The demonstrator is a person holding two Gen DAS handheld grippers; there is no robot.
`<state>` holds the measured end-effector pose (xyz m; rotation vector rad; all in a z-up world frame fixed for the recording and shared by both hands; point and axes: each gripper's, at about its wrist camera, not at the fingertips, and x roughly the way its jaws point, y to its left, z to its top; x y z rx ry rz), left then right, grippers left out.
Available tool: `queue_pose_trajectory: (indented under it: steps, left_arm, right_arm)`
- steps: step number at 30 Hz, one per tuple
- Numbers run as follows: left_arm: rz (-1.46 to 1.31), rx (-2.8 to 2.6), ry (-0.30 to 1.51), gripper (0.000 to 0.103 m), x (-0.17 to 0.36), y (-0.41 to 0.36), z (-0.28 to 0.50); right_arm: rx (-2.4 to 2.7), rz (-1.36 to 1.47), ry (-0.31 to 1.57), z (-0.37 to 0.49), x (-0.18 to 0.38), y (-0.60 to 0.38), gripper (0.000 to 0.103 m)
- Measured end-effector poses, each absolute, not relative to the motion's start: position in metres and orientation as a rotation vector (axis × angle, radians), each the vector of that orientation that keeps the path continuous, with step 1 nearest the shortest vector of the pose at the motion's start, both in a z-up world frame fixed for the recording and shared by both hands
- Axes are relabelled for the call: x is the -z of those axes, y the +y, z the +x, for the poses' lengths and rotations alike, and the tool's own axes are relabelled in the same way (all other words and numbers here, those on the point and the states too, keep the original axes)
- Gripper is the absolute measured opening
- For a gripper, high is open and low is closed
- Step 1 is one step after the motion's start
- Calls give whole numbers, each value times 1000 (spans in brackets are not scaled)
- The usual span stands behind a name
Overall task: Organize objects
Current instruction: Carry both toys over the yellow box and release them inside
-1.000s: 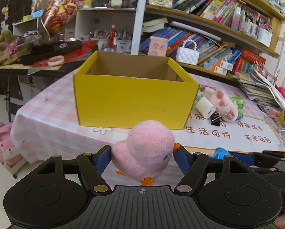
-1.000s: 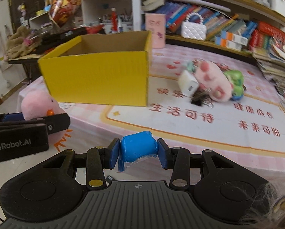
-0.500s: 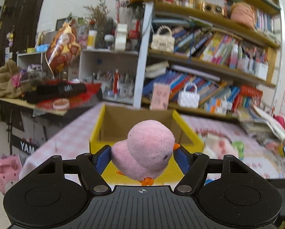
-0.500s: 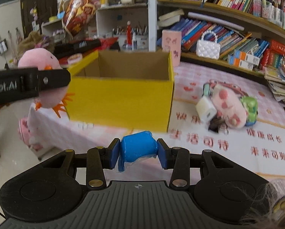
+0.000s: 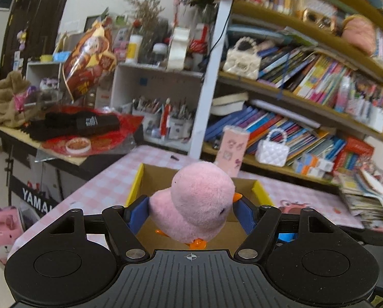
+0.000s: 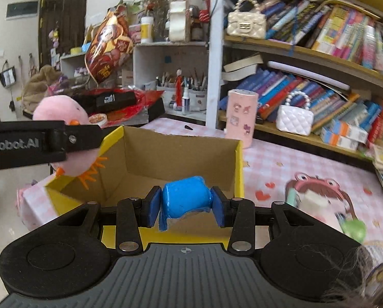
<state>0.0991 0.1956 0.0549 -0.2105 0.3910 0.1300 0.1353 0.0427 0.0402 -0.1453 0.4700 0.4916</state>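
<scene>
My left gripper (image 5: 191,211) is shut on a pink plush chick (image 5: 199,202) with orange beak and feet, held over the near edge of the open yellow cardboard box (image 5: 140,179). In the right wrist view the chick (image 6: 63,118) and left gripper hang over the box's left corner. My right gripper (image 6: 186,206) is shut on a blue wrapped roll (image 6: 186,197), above the box's near wall (image 6: 232,169). The box's brown inside shows nothing in it.
The box stands on a pink checked tablecloth (image 6: 273,159). A pink frog plush (image 6: 317,192) lies right of the box. A pink tin (image 6: 241,115), a white handbag (image 6: 294,120) and full bookshelves (image 6: 319,51) stand behind. A cluttered side table (image 5: 71,133) is at left.
Both grippers have risen and moved forward from in front of the box to above its opening. Each still holds its object.
</scene>
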Motion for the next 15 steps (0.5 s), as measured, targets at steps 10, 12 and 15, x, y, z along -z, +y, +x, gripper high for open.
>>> queue_pose_trajectory:
  steps: [10,12,15]
  left_arm:
    - [-154,-189,496,73,-24,197,173]
    - [-138,-201,519,73,-18,197,182]
    - [-122,-214,559,73,-11,196,192]
  right_arm:
    - [-593,-283,571,222,-11,82,39]
    - [-626,-303,594,233,-10,88,39]
    - [-658,-403,600,241,-7,98,40]
